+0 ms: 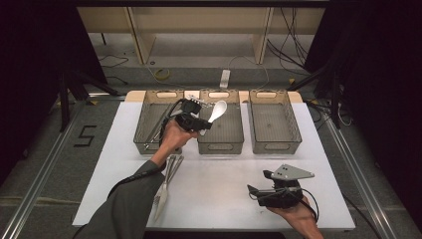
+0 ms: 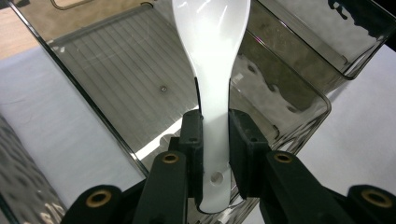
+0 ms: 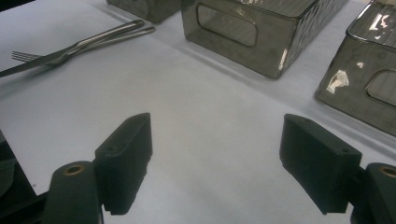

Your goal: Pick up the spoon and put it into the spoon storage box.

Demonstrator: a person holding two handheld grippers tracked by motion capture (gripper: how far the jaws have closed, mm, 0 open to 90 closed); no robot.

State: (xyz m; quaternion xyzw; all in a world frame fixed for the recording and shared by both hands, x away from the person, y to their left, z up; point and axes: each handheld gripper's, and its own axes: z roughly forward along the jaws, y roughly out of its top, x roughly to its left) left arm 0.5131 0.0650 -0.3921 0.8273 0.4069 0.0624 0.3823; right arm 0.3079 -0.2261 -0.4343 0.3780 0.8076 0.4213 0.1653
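Observation:
My left gripper [image 1: 203, 124] is shut on the handle of a white plastic spoon [image 1: 217, 110], holding it in the air over the middle smoky-grey bin [image 1: 221, 142]. In the left gripper view the spoon [image 2: 212, 60] rises between the two black pads [image 2: 192, 140], its bowl above the bin's ribbed floor [image 2: 121, 84]. My right gripper [image 1: 255, 192] rests low near the table's front right, jaws wide open with bare white tabletop between them [image 3: 215, 158]. A metal fork and knife [image 1: 166, 181] lie on the table under the left forearm, also the fork and knife [image 3: 70, 49] in the right gripper view.
Three grey bins stand in a row at the back of the white table: the left bin [image 1: 152, 122] holds some metal cutlery, the right bin [image 1: 274, 124] looks empty. Black curtains, cables and stands surround the table.

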